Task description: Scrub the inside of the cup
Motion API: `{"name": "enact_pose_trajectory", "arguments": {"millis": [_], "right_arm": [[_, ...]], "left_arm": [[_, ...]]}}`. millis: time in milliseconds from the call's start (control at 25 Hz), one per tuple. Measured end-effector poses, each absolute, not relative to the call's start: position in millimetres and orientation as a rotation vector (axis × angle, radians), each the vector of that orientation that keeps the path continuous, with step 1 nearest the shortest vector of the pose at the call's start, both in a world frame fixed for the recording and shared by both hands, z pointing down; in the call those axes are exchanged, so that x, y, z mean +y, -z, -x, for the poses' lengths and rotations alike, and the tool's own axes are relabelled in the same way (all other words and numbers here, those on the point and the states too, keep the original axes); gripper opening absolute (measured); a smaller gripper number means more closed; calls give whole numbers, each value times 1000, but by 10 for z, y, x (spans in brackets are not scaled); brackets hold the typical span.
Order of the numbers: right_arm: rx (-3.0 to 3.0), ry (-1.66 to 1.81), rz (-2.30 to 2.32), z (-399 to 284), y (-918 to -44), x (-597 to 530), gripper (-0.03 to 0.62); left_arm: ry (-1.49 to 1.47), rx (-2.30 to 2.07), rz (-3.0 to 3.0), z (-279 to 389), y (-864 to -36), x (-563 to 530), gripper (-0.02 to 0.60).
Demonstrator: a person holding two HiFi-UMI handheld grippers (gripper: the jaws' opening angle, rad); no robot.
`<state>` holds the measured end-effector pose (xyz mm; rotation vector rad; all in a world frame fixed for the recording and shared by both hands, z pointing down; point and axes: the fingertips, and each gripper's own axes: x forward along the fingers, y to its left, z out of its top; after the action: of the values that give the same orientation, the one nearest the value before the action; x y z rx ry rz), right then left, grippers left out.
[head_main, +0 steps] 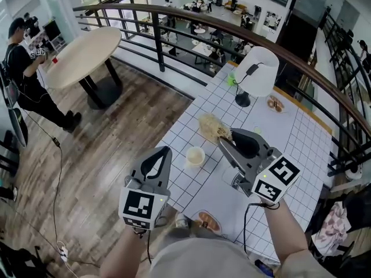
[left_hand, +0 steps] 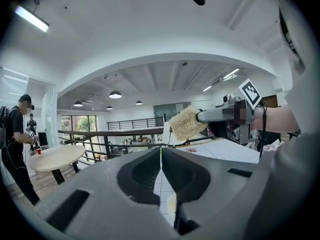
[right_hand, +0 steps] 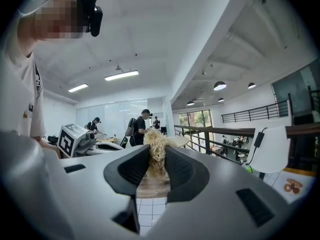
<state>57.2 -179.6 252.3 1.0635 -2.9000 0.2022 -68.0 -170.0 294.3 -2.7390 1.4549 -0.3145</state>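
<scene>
Two grippers over a tiled table (head_main: 293, 135). Head view: the left gripper (head_main: 166, 152) has its jaws pressed together with nothing in them. The cup (head_main: 195, 156) stands upright on the table just right of those tips, between the two grippers. The right gripper (head_main: 224, 139) pinches a scrubber (head_main: 210, 126) that sticks out past its tips, near the cup but clear of it and not inside. A lamp (head_main: 255, 69) stands well ahead of the right jaws. Left gripper view: jaws flush together and empty, with the scrubber in the right gripper ahead, up and right of the tips. Right gripper view: jaws clamped on the scrubber fibres, with the left gripper off to their left.
</scene>
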Motion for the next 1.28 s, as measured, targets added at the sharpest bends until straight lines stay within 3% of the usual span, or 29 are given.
{"name": "enact_pose_trajectory", "arguments": {"millis": [360, 720, 1280], "right_arm": [[-2769, 191, -1176, -575, -1941, -1438, 95], [-2754, 450, -1276, -542, -1630, -1046, 95], [-2775, 209, -1330, -432, -2169, -664, 97]], "left_arm": [[136, 1403, 2659, 600, -2082, -1483, 15], [16, 1273, 2690, 469, -1780, -1156, 15], [112, 1278, 2699, 551, -2239, -836, 15]]}}
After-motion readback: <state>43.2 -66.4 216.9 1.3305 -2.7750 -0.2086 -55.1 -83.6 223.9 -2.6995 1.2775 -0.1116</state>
